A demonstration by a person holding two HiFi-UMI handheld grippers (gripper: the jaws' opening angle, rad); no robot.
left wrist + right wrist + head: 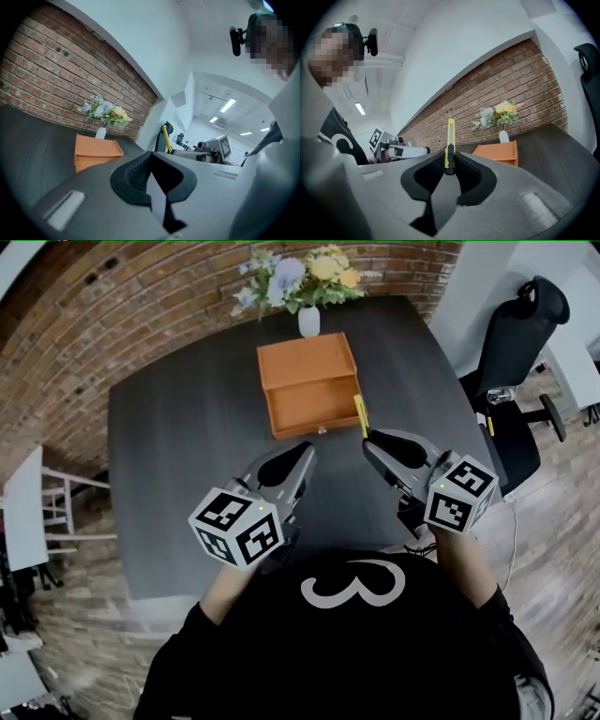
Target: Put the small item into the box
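Nearest, the left gripper (302, 451) had its ribbed black pads closed on nothing, above a dark matte table (178, 427). Beside it, the right gripper (368, 439) pinched a slim yellow knife (360, 415), whose far end reached the right front corner of a rectangular orange box (309, 385). Beyond stood a smooth white vase (308, 322) before a rough brick wall (122, 306).

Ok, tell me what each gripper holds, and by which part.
The right gripper clamps the yellow utility knife by its lower end, at the black slider; the rest sticks out past the jaws. The left gripper holds nothing.
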